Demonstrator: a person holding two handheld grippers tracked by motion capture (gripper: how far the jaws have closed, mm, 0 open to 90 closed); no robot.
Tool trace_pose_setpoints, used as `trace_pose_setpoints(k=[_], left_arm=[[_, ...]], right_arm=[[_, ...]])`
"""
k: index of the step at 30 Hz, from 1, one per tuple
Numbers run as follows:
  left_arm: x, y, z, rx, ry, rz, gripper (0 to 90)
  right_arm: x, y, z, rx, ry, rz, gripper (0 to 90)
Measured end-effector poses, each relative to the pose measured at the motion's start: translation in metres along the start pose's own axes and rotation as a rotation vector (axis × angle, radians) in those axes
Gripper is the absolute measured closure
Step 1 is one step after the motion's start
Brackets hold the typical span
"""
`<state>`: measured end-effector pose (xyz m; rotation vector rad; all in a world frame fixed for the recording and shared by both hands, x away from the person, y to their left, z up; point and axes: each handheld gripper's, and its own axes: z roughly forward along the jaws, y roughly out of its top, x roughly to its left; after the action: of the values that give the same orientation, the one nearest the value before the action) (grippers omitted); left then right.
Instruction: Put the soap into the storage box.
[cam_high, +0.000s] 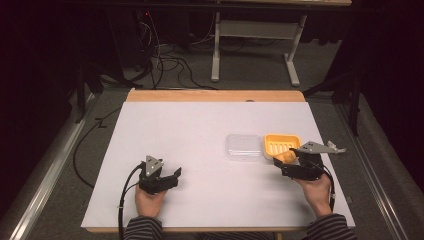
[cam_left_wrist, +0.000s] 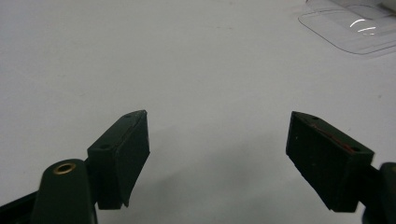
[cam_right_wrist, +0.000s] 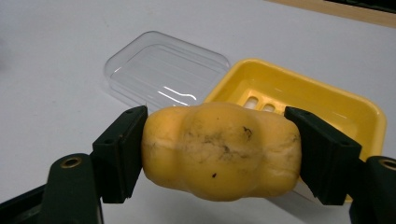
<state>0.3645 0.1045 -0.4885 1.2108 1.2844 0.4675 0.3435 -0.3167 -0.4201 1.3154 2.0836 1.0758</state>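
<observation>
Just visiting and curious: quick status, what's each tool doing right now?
Left tool open, empty, low over table. Right tool shut on yellow soap, just short of yellow dish. Clear lid beside dish, off to its side; nothing blocking.

Hand-held gripper (cam_left_wrist: 218, 154) gapes above white table (cam_left_wrist: 140, 56).

Dim room, grey carpet (cam_high: 250, 70), white-legged desk (cam_high: 260, 30), trailing cables (cam_high: 170, 62).

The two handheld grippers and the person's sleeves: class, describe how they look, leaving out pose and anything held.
The left gripper and right gripper are black, each topped by a grey three-cornered plate. A black cable trails from each. Up close, the fingers are dark, blocky wedges; a brass-coloured ring sits at a finger's base. The person's sleeves are dark with thin light stripes.
</observation>
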Motion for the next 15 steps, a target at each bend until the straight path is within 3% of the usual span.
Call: trace_pose_setpoints(k=[15], left_arm=[[0.000, 0.000, -0.001, 0.002, -0.010, 0.000, 22.1]], right_arm=[[-0.021, 0.013, 0.021, 0.017, -0.050, 0.044, 25.6]])
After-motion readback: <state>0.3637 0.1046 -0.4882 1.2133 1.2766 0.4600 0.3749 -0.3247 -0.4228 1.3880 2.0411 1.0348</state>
